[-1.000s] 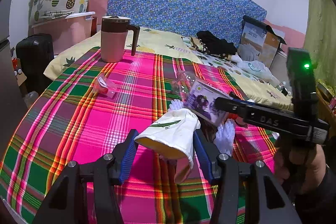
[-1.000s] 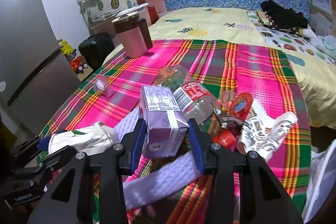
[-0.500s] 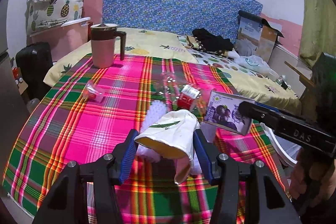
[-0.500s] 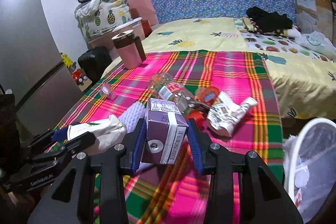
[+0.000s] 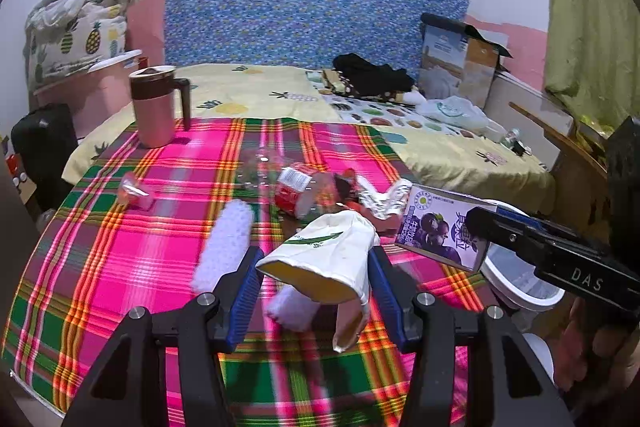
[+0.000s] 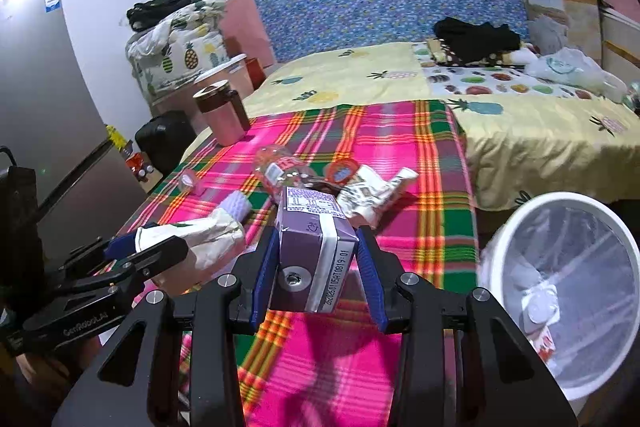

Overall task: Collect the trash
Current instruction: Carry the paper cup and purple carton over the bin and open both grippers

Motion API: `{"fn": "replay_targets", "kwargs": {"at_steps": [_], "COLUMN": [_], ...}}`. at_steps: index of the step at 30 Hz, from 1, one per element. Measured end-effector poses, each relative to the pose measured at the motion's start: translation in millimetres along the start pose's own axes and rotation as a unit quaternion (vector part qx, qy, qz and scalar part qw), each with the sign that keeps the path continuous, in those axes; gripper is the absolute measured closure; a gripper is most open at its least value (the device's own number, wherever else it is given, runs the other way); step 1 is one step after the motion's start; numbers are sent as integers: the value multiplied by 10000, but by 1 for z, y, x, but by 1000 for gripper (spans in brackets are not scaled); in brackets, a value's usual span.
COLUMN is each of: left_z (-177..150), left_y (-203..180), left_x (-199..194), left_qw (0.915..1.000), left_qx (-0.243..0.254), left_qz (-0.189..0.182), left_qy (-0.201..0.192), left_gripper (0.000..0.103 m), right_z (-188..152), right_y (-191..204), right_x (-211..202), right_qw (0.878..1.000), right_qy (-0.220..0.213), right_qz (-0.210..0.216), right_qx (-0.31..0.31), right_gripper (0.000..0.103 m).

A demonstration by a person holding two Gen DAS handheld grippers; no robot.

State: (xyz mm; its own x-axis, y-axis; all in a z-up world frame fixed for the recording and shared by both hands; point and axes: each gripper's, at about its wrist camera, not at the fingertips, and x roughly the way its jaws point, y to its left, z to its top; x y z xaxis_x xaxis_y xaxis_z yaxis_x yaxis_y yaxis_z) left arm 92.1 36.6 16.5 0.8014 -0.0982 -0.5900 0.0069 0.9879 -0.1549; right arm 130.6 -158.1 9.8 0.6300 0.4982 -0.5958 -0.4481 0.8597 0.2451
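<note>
My left gripper [image 5: 316,279] is shut on a crumpled white paper cup [image 5: 324,259], held above the plaid tablecloth [image 5: 120,267]. My right gripper [image 6: 318,263] is shut on a purple drink carton [image 6: 314,251], which also shows at the right of the left wrist view as the carton [image 5: 440,231]. A white trash bin [image 6: 568,283] lined with a clear bag stands off the table's right edge, with some trash inside. On the cloth lie a clear plastic bottle [image 5: 296,187], a crumpled wrapper [image 5: 384,199], a small pink packet [image 5: 134,189] and a white ribbed roll [image 5: 224,247].
A pink mug with a brown lid [image 5: 154,107] stands at the table's far left corner. Behind the table is a bed with a yellow sheet [image 5: 256,91], black clothes [image 5: 372,75] and a cardboard box [image 5: 460,67]. A fridge [image 6: 36,131] and a black suitcase [image 6: 164,139] stand left.
Both grippers have pulled back and risen with their loads, drifting right. The trash bin has come into view at the right; the table's litter now lies farther away.
</note>
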Motion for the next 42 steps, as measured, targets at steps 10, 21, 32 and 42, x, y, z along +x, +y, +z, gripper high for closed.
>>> {"fn": "replay_targets", "kwargs": {"at_steps": [10,21,32,42], "left_z": [3,6,7,-3], "left_y": [-38,-91,-149,-190], "left_x": [9,35,69,101], "left_qw": [9992,9946,9852,9752], "left_qx": [276,576,925,1249], "left_qz": [-281,-825,-1362,-1662], "left_qy": [72,264,473,756], "left_gripper": [49,49,49,49], "right_z": [-11,-26,-46,-56], "right_y": [-30,-72,-121,-140], "right_x": [-22,-47,-69,-70], "right_qw": [9991,9937,9813,9750], "right_qy": [-163,-280,-189,75], "right_qz": [-281,-842,-1490,-1793], "right_qx": [287,677,1205,1307], "right_gripper": [63,63,62,62]}}
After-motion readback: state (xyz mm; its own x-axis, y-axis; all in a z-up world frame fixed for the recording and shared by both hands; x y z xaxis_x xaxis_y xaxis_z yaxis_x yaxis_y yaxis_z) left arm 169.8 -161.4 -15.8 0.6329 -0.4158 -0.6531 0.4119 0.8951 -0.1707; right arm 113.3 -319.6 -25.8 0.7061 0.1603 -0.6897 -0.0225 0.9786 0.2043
